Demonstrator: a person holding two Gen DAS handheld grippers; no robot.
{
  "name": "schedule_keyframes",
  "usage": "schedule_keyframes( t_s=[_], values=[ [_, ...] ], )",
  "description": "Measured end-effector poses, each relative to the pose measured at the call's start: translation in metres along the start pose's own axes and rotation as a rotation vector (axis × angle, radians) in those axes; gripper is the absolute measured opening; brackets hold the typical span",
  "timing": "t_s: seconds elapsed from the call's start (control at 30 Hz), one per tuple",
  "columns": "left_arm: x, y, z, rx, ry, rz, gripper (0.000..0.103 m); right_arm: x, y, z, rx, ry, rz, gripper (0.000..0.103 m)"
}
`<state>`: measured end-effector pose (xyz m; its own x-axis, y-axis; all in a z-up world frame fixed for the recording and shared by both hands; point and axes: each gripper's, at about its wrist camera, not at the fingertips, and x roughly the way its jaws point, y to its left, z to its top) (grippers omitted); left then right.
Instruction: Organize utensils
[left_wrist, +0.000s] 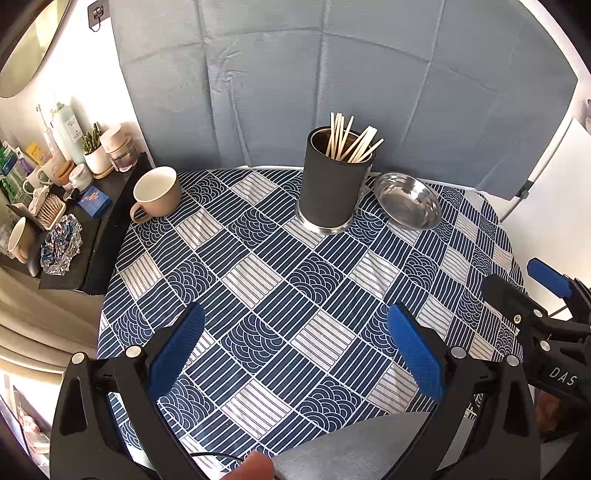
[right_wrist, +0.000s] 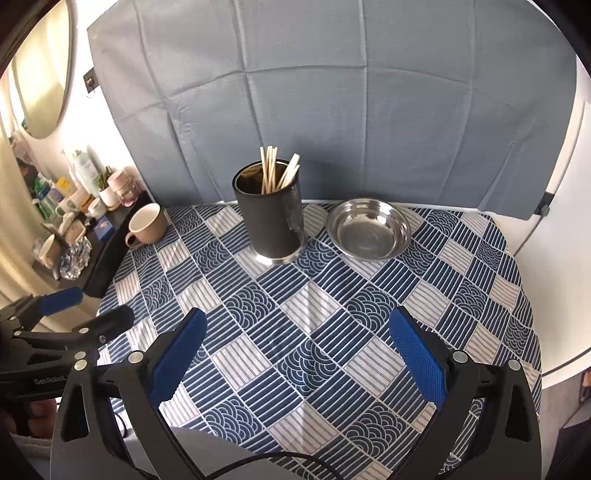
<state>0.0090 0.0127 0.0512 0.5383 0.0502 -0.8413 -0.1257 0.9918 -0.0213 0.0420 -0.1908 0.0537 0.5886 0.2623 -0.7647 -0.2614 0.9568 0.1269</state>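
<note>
A black cylindrical holder stands at the back of the table with several wooden chopsticks upright in it. A steel dish lies empty just to its right. My left gripper is open and empty above the near part of the patterned tablecloth. My right gripper is open and empty too, level with it; it shows at the right edge of the left wrist view, and the left gripper shows at the left edge of the right wrist view.
A beige mug stands at the table's back left corner. A dark shelf to the left carries bottles, jars, a plant and a foil tray. A grey cloth backdrop hangs behind the table.
</note>
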Motion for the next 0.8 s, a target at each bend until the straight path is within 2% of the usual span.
schedule_keyframes(
  t_s=[0.8],
  values=[
    [0.0005,-0.0019,0.0048,0.014,0.004,-0.008,0.097,-0.0016,0.0001,0.0043,0.007,-0.018,0.011,0.095]
  ],
)
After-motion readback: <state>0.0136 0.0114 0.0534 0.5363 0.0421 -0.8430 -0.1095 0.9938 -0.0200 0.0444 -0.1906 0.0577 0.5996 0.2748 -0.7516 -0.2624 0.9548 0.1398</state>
